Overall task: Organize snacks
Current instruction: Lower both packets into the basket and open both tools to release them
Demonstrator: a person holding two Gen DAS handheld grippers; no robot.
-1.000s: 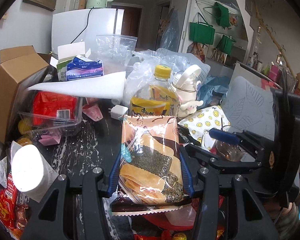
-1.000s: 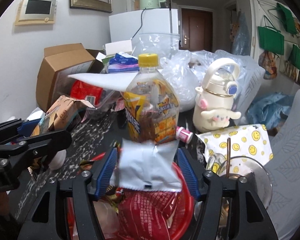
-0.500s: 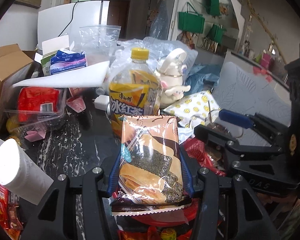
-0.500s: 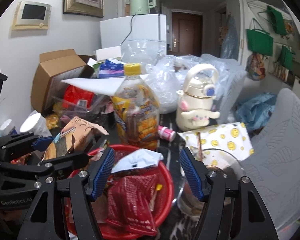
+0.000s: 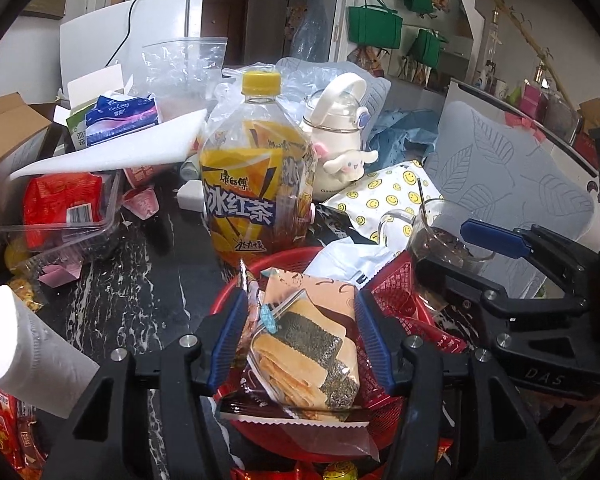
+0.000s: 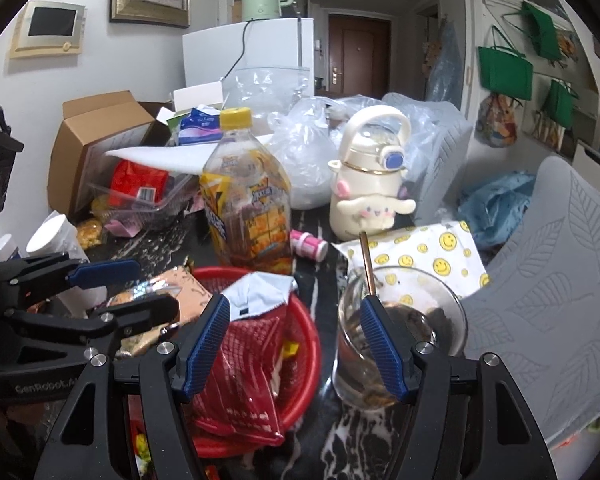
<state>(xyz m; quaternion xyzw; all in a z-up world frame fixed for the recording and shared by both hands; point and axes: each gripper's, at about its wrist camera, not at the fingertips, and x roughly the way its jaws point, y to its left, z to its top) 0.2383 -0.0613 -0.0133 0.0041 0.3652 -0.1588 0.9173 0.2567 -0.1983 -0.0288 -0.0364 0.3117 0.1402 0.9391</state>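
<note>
In the left wrist view, the left gripper [image 5: 300, 340] stands over the round red plastic mesh basket [image 5: 284, 258]; its jaws have just been opening, and the glossy peach-coloured seaweed-cracker packet [image 5: 308, 344] lies tilted between the ribbed blue pads, which no longer appear to press it. Risk: the slick film packet may slide off the heaped basket contents toward the near rim, since it rests on loose wrappers. Behind the basket stands the tall clear plastic iced-tea bottle with yellow cap [image 5: 258, 176]. In the right wrist view, the right gripper [image 6: 296, 344] hangs half-wide and empty above the basket's right rim [image 6: 312, 344]. Its right finger sits against the clear glass mug [image 6: 400, 340] just right of the basket; a sideways move could tip it.
</note>
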